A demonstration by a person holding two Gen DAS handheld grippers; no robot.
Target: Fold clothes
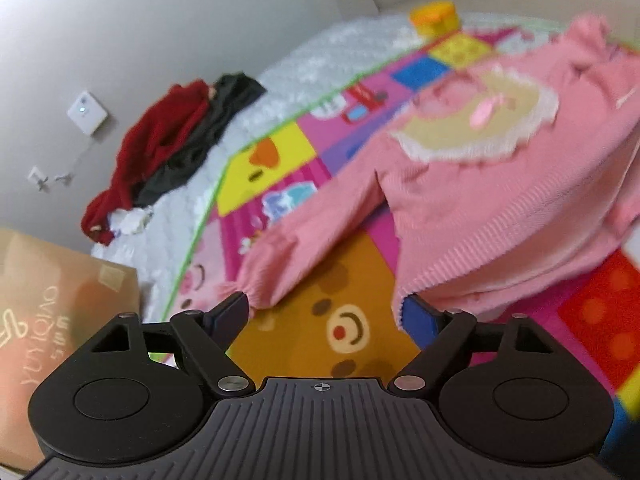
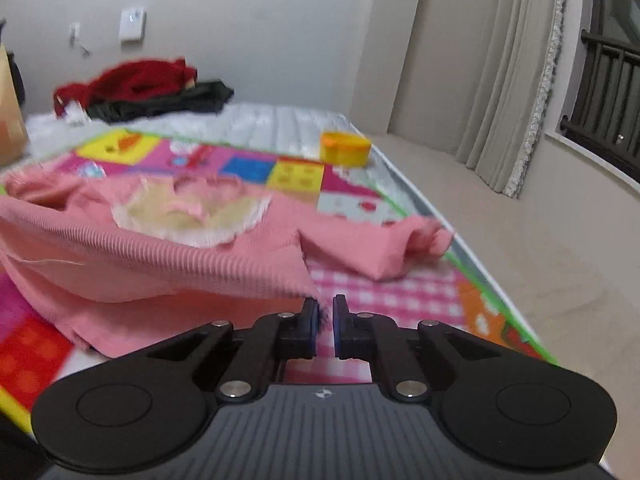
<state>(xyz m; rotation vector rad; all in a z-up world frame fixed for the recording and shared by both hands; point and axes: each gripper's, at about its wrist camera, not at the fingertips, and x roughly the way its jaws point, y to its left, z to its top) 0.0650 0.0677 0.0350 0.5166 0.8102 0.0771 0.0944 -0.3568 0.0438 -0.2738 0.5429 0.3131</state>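
A pink knit sweater [image 1: 480, 200] with a cream lace collar patch [image 1: 472, 128] lies on a colourful play mat [image 1: 320, 336]. My left gripper [image 1: 324, 316] is open wide. The cuff of one sleeve [image 1: 256, 284] lies just beyond its left finger, and the ribbed hem corner touches its right finger, with nothing between the pads. My right gripper [image 2: 326, 312] has its jaws almost together, pinching the other hem corner of the sweater [image 2: 160, 256] at its tips. The hem is lifted off the mat [image 2: 392, 296]. The far sleeve [image 2: 384, 244] lies toward the mat's right edge.
The mat covers a white quilted mattress [image 2: 280, 124]. A red garment [image 1: 156, 152] and a dark one [image 1: 200, 140] are heaped by the wall. A yellow-orange tub [image 2: 345, 148] stands at the far corner. A cardboard box [image 1: 48, 312] is at the left. Bare floor [image 2: 540, 248] and curtains are to the right.
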